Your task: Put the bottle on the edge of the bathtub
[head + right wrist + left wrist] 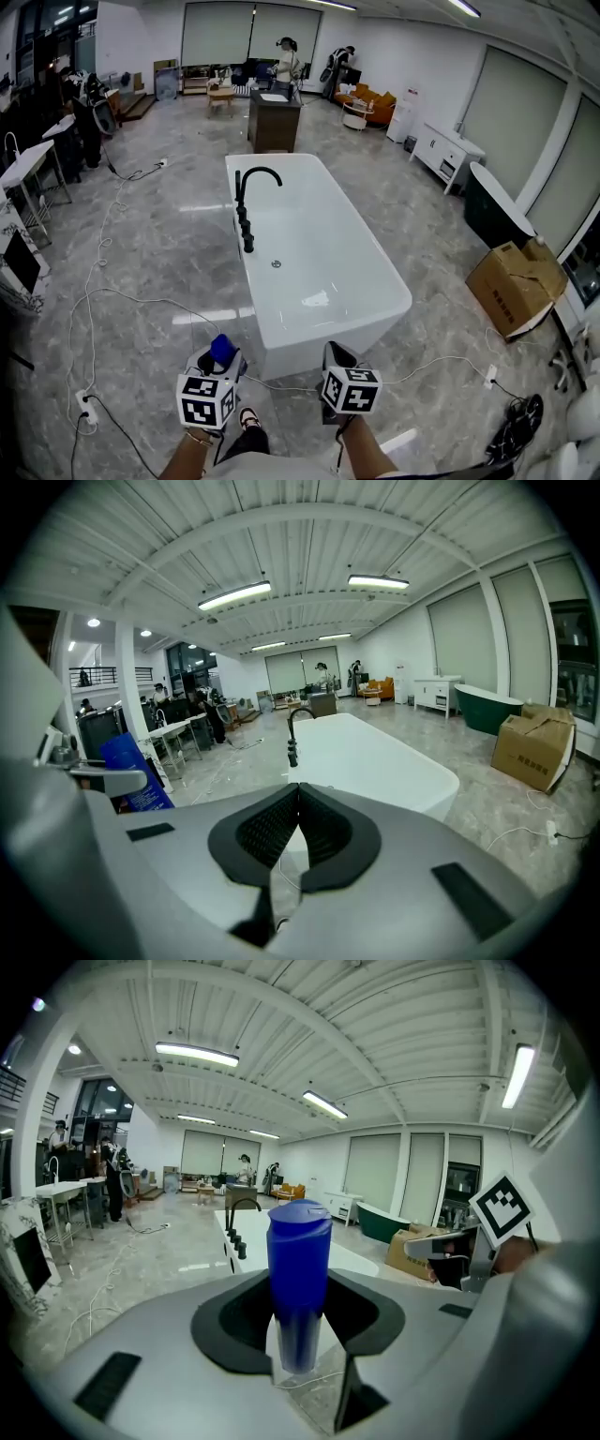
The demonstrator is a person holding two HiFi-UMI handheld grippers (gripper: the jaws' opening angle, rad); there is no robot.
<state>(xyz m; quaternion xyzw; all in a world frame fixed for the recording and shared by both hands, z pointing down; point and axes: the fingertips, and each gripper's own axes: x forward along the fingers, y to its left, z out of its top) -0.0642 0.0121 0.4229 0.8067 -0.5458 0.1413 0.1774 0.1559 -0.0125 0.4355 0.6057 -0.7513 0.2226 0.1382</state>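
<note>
A blue bottle [298, 1288] with a flip cap stands upright between the dark pads of my left gripper [300, 1335], which is shut on it. In the head view that left gripper [214, 367] sits at the bottom, just short of the near end of the white bathtub [349, 330], with the bottle's blue top [222, 350] showing above it. My right gripper [339, 361] is beside it, also close to the tub's near end. Its pads [298, 832] meet with nothing between them. The right gripper view shows the bottle [134, 775] at far left.
A black faucet [251, 202] stands on the tub's left rim. White cables [112, 300] trail over the marble floor at left and front. A cardboard box [514, 284] lies at right, a dark cabinet [273, 120] beyond the tub. People stand far back.
</note>
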